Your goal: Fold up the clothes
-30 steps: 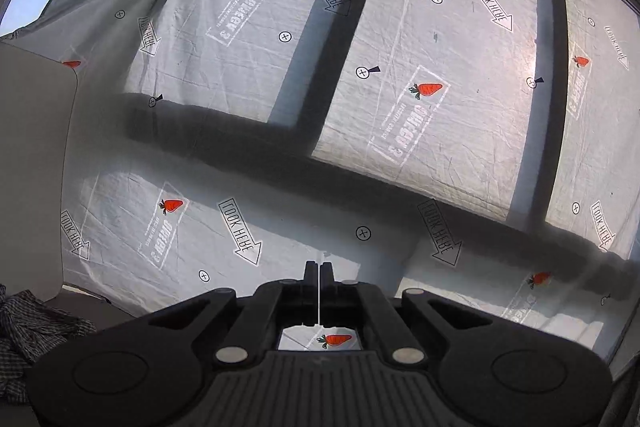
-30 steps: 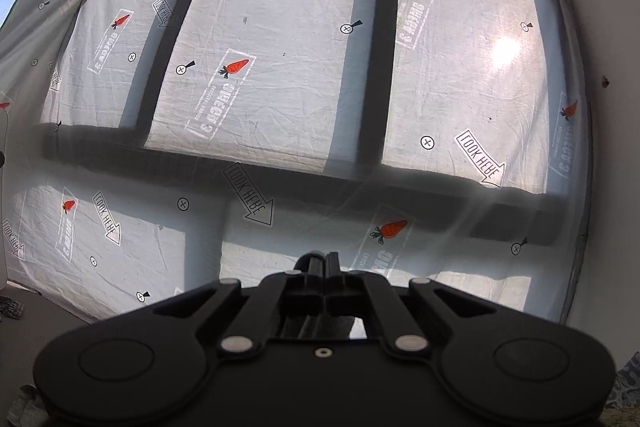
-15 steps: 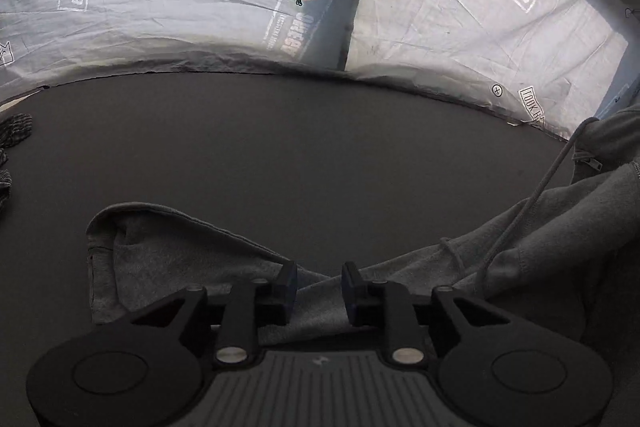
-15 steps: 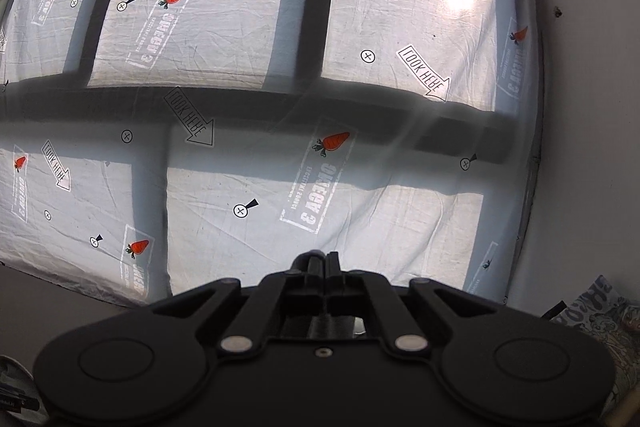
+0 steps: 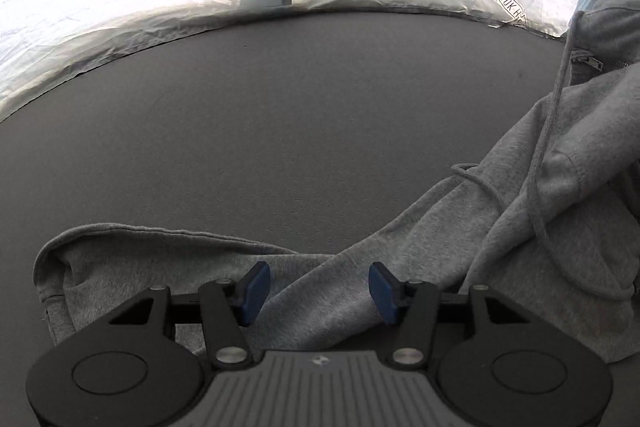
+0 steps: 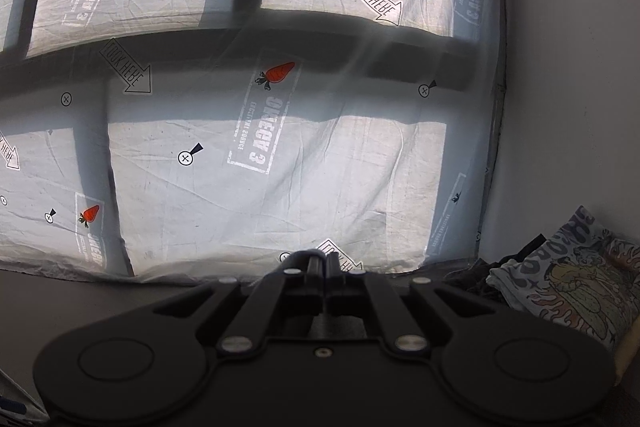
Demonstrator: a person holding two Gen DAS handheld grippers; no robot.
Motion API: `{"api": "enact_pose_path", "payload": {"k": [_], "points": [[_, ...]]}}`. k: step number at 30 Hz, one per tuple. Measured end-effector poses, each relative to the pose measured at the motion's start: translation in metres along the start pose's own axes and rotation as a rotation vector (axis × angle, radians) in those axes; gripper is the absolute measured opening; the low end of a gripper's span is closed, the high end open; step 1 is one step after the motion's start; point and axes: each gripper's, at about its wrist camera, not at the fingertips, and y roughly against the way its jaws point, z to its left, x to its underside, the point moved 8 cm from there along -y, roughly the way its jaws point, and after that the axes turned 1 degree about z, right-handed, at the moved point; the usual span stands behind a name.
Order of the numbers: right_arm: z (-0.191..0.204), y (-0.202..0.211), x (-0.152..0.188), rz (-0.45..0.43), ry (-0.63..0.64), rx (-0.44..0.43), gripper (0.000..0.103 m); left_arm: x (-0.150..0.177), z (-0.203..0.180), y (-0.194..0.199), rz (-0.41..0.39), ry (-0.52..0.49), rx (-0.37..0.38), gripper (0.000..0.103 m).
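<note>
Two blue pads point(image 5: 256, 293) of the left gripper point(image 5: 318, 291) were seen standing apart, the jaws having just been opening, with a fold of the grey hoodie point(image 5: 520, 211) lying under and between them but pressed by neither. A second earlier that gripper had been shut and aimed at the curtained window; it had since been brought down over the garment, so a sleeve or hem was judged about to be taken for the first fold. The hoodie was spread from the near edge up to the right, one drawstring point(image 5: 548, 131) pulled taut towards the upper right, as though the far part were lifted. The right gripper point(image 6: 323, 269) was clenched fully; nothing could be made out between its fingers, so what it held could not be told. Beneath lay a dark grey table surface point(image 5: 280, 107). Beyond it hung a white sheet point(image 6: 320, 167) printed with carrots over the window, and a printed T-shirt point(image 6: 568, 279) lay folded by the wall.
</note>
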Motion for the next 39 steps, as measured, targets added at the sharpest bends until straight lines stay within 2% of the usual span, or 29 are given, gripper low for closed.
{"api": "enact_pose_path", "payload": {"k": [8, 10, 12, 14, 19, 23, 28, 29, 32, 39], "points": [[-0.012, -0.021, 0.015, 0.060, -0.029, 0.013, 0.002, 0.007, -0.007, -0.017, 0.067, -0.034, 0.044, 0.054], [-0.013, -0.025, 0.018, 0.071, -0.038, 0.011, 0.002, 0.009, -0.009, -0.019, 0.061, -0.048, 0.045, 0.054], [-0.014, -0.028, 0.019, 0.074, -0.039, 0.011, 0.002, 0.009, -0.011, -0.018, 0.043, -0.043, 0.043, 0.043], [-0.014, -0.028, 0.020, 0.068, -0.032, 0.015, 0.002, 0.008, -0.012, -0.015, 0.029, -0.022, 0.028, 0.009], [-0.018, -0.023, 0.014, 0.021, -0.043, 0.026, 0.002, 0.002, -0.004, -0.002, -0.054, 0.059, -0.105, 0.005], [-0.018, -0.008, -0.004, -0.063, 0.024, 0.046, 0.001, -0.025, 0.017, 0.036, -0.189, 0.140, -0.201, 0.005], [-0.011, 0.019, -0.043, -0.206, 0.053, 0.021, 0.001, -0.083, 0.046, 0.123, -0.460, 0.206, -0.343, 0.005], [-0.010, 0.025, -0.051, -0.236, 0.056, 0.020, 0.001, -0.093, 0.050, 0.142, -0.511, 0.222, -0.355, 0.005], [-0.006, 0.049, -0.075, -0.343, 0.065, 0.037, 0.001, -0.113, 0.064, 0.194, -0.658, 0.308, -0.324, 0.005], [0.006, 0.106, -0.118, -0.539, 0.112, 0.011, 0.001, -0.131, 0.066, 0.306, -0.929, 0.349, -0.381, 0.005]]}}
